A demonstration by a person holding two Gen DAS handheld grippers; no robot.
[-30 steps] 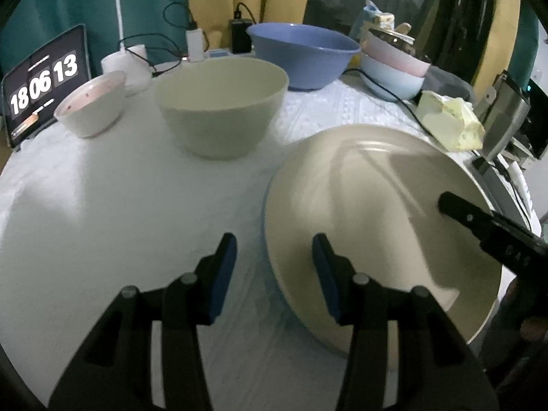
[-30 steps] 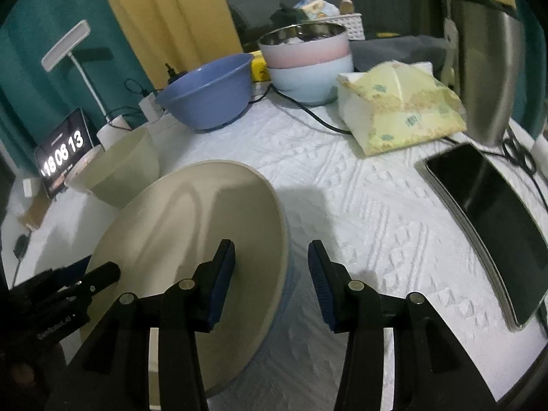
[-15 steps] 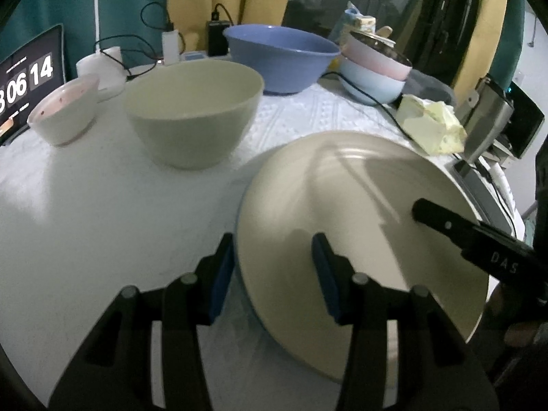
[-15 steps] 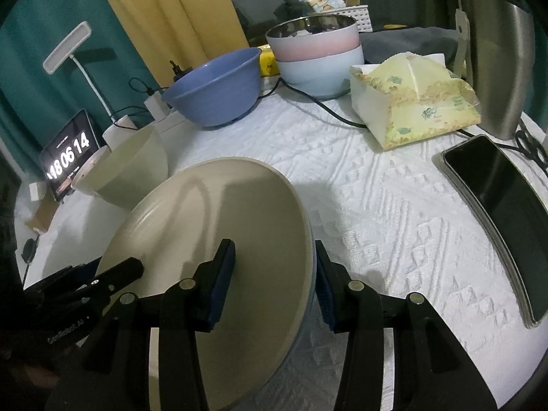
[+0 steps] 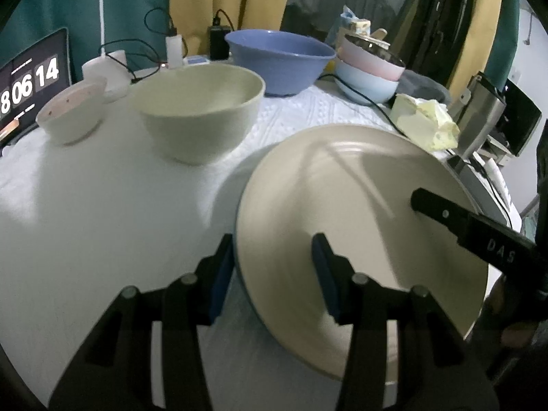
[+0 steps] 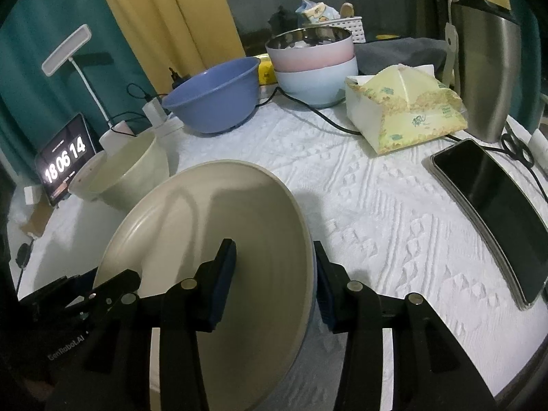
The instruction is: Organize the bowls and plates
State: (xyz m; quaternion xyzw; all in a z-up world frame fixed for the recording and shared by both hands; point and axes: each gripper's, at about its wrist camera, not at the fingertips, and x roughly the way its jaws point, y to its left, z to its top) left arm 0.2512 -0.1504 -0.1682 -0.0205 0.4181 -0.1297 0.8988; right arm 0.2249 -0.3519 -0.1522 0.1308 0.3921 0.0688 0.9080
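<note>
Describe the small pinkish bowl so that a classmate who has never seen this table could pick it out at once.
Start at the tablet clock at the table's left edge. Right beside it stands the small bowl, with the cream bowl on its other side. It is the smallest bowl, white outside, with a speckled pinkish inside.

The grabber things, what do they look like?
The left gripper and the right gripper are black, each with two fingers carrying blue pads and small silver pins. White letters mark their sides: one reads DAS, the other GenRobot.AI.

Matt, smooth beige plate (image 6: pixel 219 239); white tablecloth (image 6: pixel 376 212) of embossed woven cloth. Steel-lined bowl (image 6: pixel 310 46), glossy inside.
</note>
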